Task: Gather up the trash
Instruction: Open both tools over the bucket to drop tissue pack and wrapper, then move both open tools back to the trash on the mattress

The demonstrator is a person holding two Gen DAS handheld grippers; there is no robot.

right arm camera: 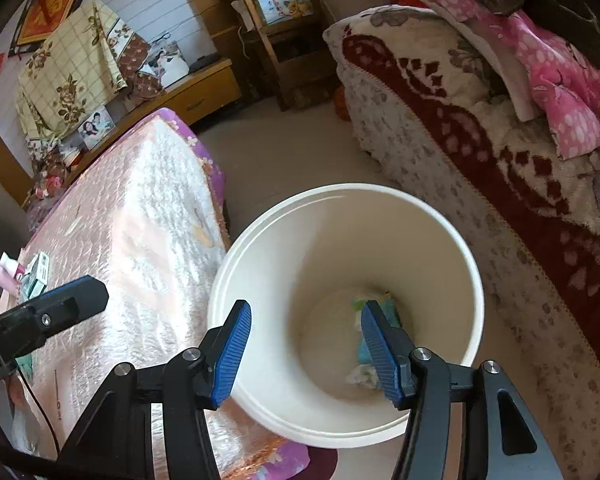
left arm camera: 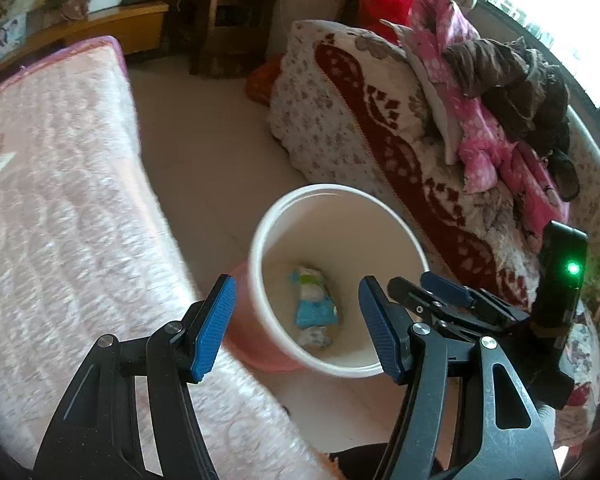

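Both hand-held grippers hang over a white bin [right arm camera: 452, 248] that stands on the floor [left arm camera: 204, 160] in the gap between two beds. The left hand-held gripper [left arm camera: 296, 328] has its blue pads apart with nothing between them, just the bin's near rim and inside showing through the gap. Same deal with the right hand-held gripper [right arm camera: 306, 354]: jaws parted, empty, pointing down into the bin.

The trash [left arm camera: 314, 308] is at the bottom of the bin, a crumpled blue, green and white wrapper or packet; can't tell exactly what it is. In the right wrist view it's partly hidden behind the right finger [right arm camera: 380, 354].

In the left wrist view the right hand-held gripper also pokes in from the right side just past the bin's rim, with a black box carrying a green light [left arm camera: 573, 269] above it.

To the left of the bin is a bed with a pale pink textured cover [right arm camera: 140, 216], with a small green-and-white box [right arm camera: 38, 276] and a pink bottle [right arm camera: 0, 266] lying on it at the far left. To the right is a bed with a floral cream and dark red blanket [left arm camera: 360, 120], and a heap of pink and brown clothes [left arm camera: 480, 92] on top.
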